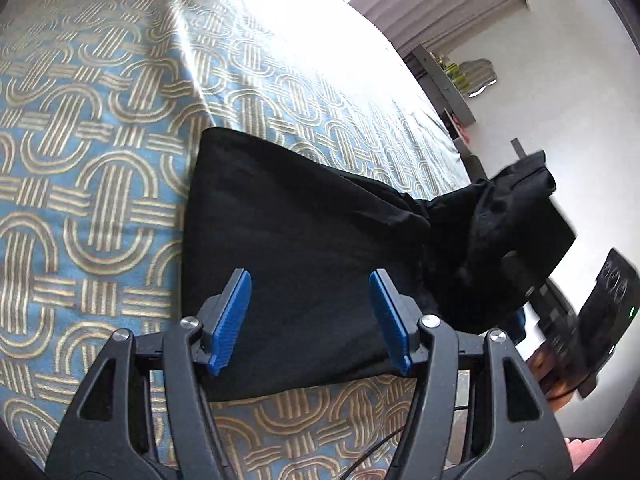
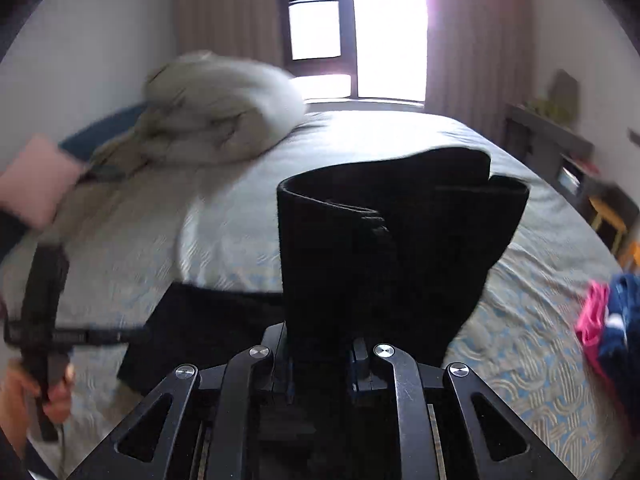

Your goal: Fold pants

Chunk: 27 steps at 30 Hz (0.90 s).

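A home bedroom; a wide bed (image 2: 400, 136) fills the room, spread with a blue cover (image 1: 100, 128) patterned in interlocked beige loops; a rumpled grey duvet (image 2: 216, 108) is heaped near its head; brown curtains (image 2: 476, 40) flank a bright window (image 2: 352, 28); a grey shelf unit (image 2: 552, 140) stands against the white wall; bright clothes (image 2: 608, 320) lie at the bed's edge

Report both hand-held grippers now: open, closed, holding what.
Left hand-held gripper: open, empty, over the black pants.
Right hand-held gripper: closed on the pants' waistband end, lifted off the bed.
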Each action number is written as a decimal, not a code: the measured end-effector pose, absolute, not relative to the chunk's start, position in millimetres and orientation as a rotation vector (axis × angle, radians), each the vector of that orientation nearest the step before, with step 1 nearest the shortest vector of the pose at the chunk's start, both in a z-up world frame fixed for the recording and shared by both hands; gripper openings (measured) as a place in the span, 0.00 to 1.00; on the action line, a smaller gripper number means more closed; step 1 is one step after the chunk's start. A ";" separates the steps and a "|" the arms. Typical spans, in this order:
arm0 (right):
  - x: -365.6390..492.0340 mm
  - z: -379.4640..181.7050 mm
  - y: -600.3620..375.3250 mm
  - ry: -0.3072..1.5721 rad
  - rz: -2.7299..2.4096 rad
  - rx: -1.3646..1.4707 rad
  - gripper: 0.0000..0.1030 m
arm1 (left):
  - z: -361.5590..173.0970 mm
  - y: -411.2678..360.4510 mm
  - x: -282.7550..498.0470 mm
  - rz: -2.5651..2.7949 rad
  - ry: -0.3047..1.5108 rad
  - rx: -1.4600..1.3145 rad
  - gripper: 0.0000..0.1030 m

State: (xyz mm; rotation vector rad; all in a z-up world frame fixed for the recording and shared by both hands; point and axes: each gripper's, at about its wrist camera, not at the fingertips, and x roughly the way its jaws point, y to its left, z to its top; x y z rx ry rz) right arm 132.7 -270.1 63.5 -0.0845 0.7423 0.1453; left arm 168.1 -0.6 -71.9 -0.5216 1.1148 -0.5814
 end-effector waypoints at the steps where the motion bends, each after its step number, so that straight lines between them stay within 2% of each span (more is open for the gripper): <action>1: 133.2 48.7 -238.8 0.780 0.216 -0.168 0.17 | -75.4 1.6 165.8 -0.592 1.115 -0.546 0.60; 7: 123.2 -30.6 -146.3 0.966 0.436 -0.358 0.17 | -88.9 -5.7 159.5 -0.677 1.142 -0.563 0.61; 14: 120.6 -29.6 -148.8 0.980 0.432 -0.344 0.17 | -102.4 -0.3 170.3 -0.742 1.182 -0.754 0.65; 17: 122.4 -32.1 -149.7 0.976 0.427 -0.358 0.17 | -102.9 -2.1 168.9 -0.751 1.204 -0.800 0.71; 20: 121.9 -33.2 -145.8 0.965 0.427 -0.392 0.17 | -104.9 1.4 174.2 -0.747 1.216 -0.866 0.72; 26: 110.0 -33.2 -143.2 0.954 0.428 -0.421 0.18 | -102.3 -30.4 182.6 -0.714 1.269 -0.723 0.72; 27: 111.3 -31.6 -145.0 0.954 0.427 -0.419 0.18 | -100.5 -38.2 183.1 -0.715 1.273 -0.699 0.68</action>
